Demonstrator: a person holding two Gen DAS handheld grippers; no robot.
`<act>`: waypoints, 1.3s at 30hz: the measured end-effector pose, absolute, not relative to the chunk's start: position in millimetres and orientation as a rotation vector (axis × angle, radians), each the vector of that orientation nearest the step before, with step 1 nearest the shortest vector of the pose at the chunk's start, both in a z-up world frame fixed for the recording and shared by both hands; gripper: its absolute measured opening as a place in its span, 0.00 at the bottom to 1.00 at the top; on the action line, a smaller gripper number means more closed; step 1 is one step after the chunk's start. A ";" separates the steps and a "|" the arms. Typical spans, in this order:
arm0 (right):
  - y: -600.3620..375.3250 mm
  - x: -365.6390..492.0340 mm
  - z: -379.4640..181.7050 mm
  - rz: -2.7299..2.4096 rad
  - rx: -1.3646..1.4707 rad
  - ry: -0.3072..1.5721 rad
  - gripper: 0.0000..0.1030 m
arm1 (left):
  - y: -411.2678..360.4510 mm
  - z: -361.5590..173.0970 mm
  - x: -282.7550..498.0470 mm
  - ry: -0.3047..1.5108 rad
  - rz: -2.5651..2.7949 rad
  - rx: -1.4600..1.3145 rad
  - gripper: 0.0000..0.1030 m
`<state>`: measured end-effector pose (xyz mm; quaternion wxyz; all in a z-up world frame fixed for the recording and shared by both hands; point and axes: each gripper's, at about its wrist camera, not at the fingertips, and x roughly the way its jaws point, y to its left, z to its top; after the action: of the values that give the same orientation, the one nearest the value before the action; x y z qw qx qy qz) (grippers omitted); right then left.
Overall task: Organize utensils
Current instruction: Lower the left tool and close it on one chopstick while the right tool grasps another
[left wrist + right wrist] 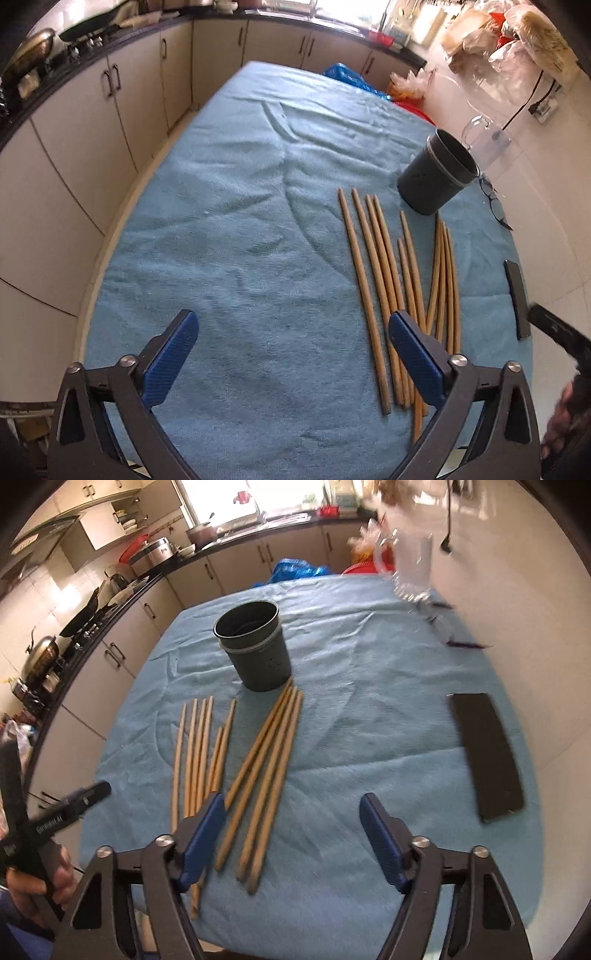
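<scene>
Several wooden chopsticks [384, 273] lie side by side on a blue towel-covered table [236, 221]; they also show in the right wrist view [258, 768]. A dark grey cylindrical holder [437, 171] stands upright and empty just beyond their far tips, and it shows in the right wrist view [255, 646]. My left gripper [291, 332] is open and empty above the towel, its right finger over the chopsticks' near ends. My right gripper [291, 819] is open and empty, its left finger over the chopsticks' near ends.
A black flat rectangular object [487, 753] lies on the towel at the right. A clear glass jug [410, 568] and eyeglasses [495, 203] sit by the white wall. Kitchen cabinets [110, 122] run along the left and far sides.
</scene>
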<state>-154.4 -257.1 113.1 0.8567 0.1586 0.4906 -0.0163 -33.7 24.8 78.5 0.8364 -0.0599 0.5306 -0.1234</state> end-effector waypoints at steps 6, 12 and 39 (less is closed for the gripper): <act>-270.9 -102.9 81.6 0.025 0.486 1.150 0.43 | 7.7 72.1 -5.7 1.212 -0.310 -0.157 0.61; -277.6 -61.8 55.0 0.007 0.506 1.236 0.23 | -13.6 60.9 23.7 1.300 -0.361 -0.136 0.39; -273.3 -8.2 22.9 -0.052 0.421 1.375 0.17 | -50.5 31.3 84.8 1.436 -0.336 -0.075 0.20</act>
<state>-8.2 -273.3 22.9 0.7522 0.1929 0.6296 -0.0236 84.8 -50.5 31.3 0.7397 -0.0340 0.6544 -0.1531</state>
